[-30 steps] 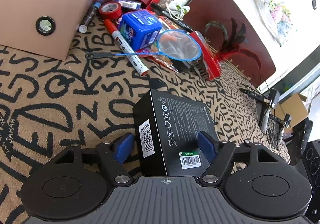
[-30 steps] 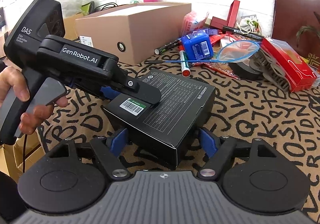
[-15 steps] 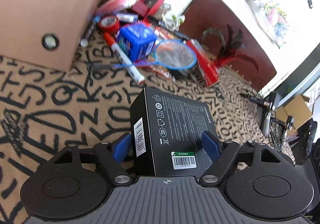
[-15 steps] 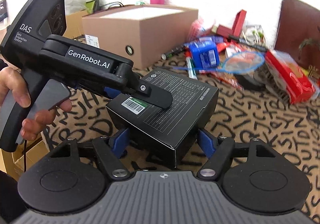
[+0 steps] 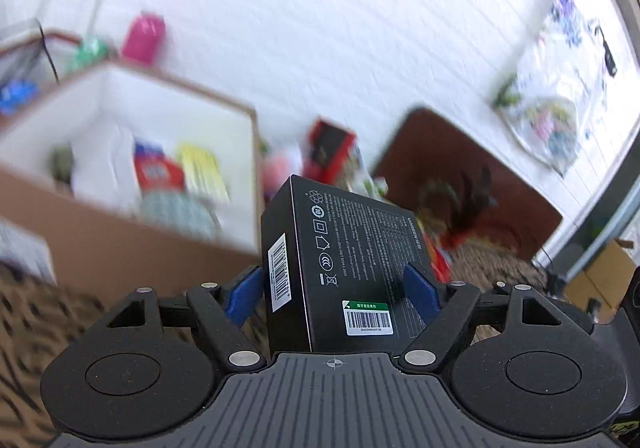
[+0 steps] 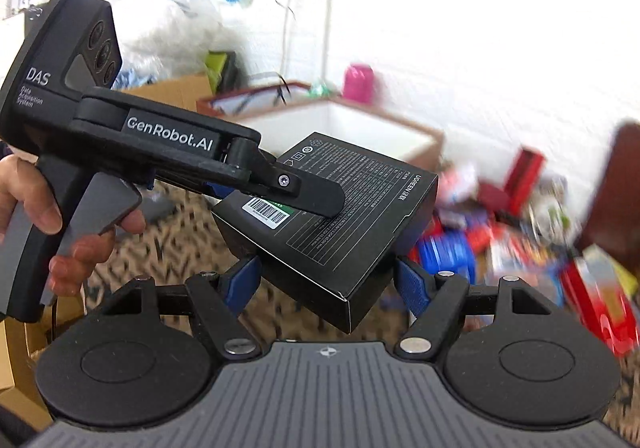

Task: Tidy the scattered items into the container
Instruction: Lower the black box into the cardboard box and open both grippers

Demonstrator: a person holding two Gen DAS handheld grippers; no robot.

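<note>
Black cardboard fills the left wrist view: the black box (image 5: pixel 352 260) sits between the blue pads (image 5: pixel 243 294) of the left claw (image 5: pixel 332 288), which press its narrow sides, jaws spread wide around it. A second ago the box lay on the patterned cloth; now it is lifted, and the open cardboard container (image 5: pixel 132 176) shows its white inside with packets already in it, beyond and left of the box. The box's long axis runs away from the camera, printed face up and tilted to the right, barcode end nearest. Background is blurred: patterned cloth (image 5: pixel 36 308) at lower left, a white brick wall (image 5: pixel 320 28) behind, a dark brown board (image 5: pixel 472 184) to the right.

From the right wrist view, the right claw (image 6: pixel 328 284) grips the same box (image 6: pixel 360 208) at one near corner, both pads touching, jaws wide. The box is raised off the cloth where earlier it rested there. A hand (image 6: pixel 60 224) holds the left claw's handle (image 6: pixel 60 136), whose upper finger lies over the box's barcode label. The container (image 6: pixel 340 124) stands behind the box; scattered red and blue items (image 6: pixel 520 240) blur at the right.
</note>
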